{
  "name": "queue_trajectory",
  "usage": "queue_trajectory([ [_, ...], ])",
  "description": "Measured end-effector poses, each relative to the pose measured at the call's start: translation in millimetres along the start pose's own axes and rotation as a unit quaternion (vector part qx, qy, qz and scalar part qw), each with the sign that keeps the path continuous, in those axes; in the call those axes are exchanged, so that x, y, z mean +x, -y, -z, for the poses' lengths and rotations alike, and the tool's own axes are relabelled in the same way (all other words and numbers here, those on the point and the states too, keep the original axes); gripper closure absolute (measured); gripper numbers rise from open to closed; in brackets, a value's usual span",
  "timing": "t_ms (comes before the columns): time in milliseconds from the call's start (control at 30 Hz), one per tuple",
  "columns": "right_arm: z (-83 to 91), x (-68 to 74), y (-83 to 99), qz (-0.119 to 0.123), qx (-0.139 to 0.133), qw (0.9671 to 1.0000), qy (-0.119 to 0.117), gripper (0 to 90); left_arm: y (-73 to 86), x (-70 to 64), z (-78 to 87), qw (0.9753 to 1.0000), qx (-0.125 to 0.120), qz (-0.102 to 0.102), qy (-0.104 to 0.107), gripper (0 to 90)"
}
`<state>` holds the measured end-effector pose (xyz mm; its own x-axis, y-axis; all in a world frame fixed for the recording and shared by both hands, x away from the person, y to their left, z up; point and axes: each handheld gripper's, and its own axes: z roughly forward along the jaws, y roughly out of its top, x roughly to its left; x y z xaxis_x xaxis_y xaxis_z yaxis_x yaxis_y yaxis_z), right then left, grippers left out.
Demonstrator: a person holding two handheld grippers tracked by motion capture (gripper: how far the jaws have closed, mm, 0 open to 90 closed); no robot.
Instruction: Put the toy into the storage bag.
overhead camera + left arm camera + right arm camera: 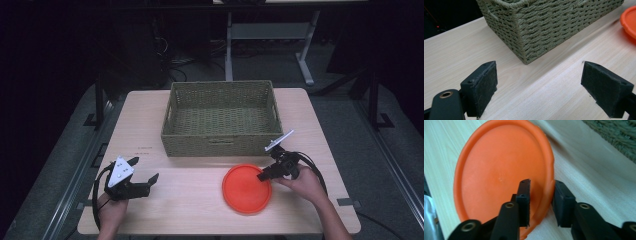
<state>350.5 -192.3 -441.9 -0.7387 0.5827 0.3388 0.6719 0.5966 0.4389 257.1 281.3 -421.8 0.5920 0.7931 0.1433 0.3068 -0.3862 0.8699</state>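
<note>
You are closing your right gripper (541,202) around the orange frisbee's (499,175) near rim, its jaws straddling the edge, not yet clamped.

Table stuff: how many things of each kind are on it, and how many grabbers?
Orange plate: 1
Woven basket: 1
Grippers: 2, the left gripper and the right gripper
Total: 4
</note>
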Motion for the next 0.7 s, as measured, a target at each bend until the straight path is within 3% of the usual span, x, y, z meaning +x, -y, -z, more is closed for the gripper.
queue_trajectory([
  [100,3.1,0.8,-1.5,0.000,-0.001,1.0000,-0.001,74.6,0.0,1.1,0.1,1.0000,0.001,-0.005,-0.001,13.0],
  [233,15.6,5.7,-6.0,-0.005,-0.023,0.9993,-0.028,80.9,0.4,0.6,0.6,1.0000,0.001,-0.002,0.000,13.0],
  [700,33.0,19.6,-15.5,0.002,-0.029,0.9994,-0.019,81.8,1.0,2.2,2.2,1.0000,0.000,-0.006,-0.002,13.0],
])
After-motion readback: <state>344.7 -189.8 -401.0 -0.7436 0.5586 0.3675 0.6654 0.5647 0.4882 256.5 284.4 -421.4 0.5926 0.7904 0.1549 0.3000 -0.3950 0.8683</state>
